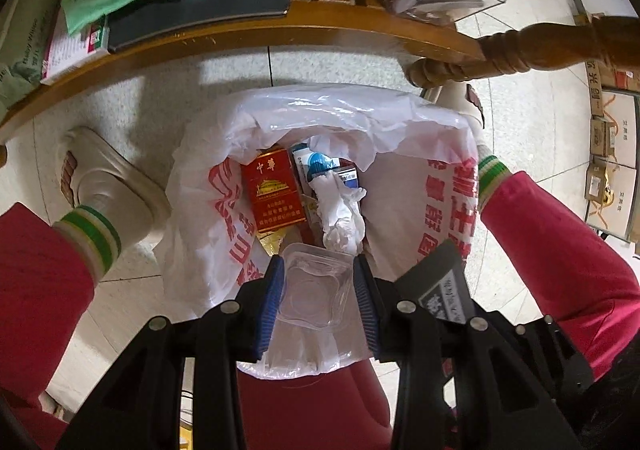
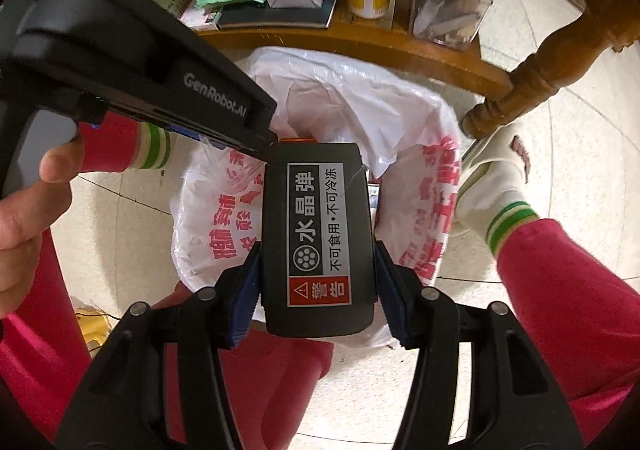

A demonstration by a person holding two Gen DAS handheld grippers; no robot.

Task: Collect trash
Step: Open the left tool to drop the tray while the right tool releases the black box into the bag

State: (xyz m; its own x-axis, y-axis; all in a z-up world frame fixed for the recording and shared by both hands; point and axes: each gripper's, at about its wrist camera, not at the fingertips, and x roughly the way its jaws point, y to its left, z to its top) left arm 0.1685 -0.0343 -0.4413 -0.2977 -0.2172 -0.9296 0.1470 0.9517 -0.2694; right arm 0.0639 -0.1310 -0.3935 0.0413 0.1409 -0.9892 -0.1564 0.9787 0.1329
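1. Left hand-held gripper [image 1: 318,292] clamps a clear plastic tray [image 1: 316,286] between its blue pads.
2. Right hand-held gripper [image 2: 318,282] grips a black labelled box [image 2: 318,234].
3. Both hang over the white-lined trash bin [image 1: 420,186], which holds a red cigarette pack [image 1: 272,190] and crumpled tissue [image 1: 342,210].

Bright indoor light; the floor [image 1: 532,122] glares at right, straight edges bend strongly, and the corners go black.

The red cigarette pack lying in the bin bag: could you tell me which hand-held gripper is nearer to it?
Left. The left hand-held gripper, holding a clear plastic tray, hangs just above the red cigarette pack. The right hand-held gripper, clamping a black box, is beside it, apparently farther off.
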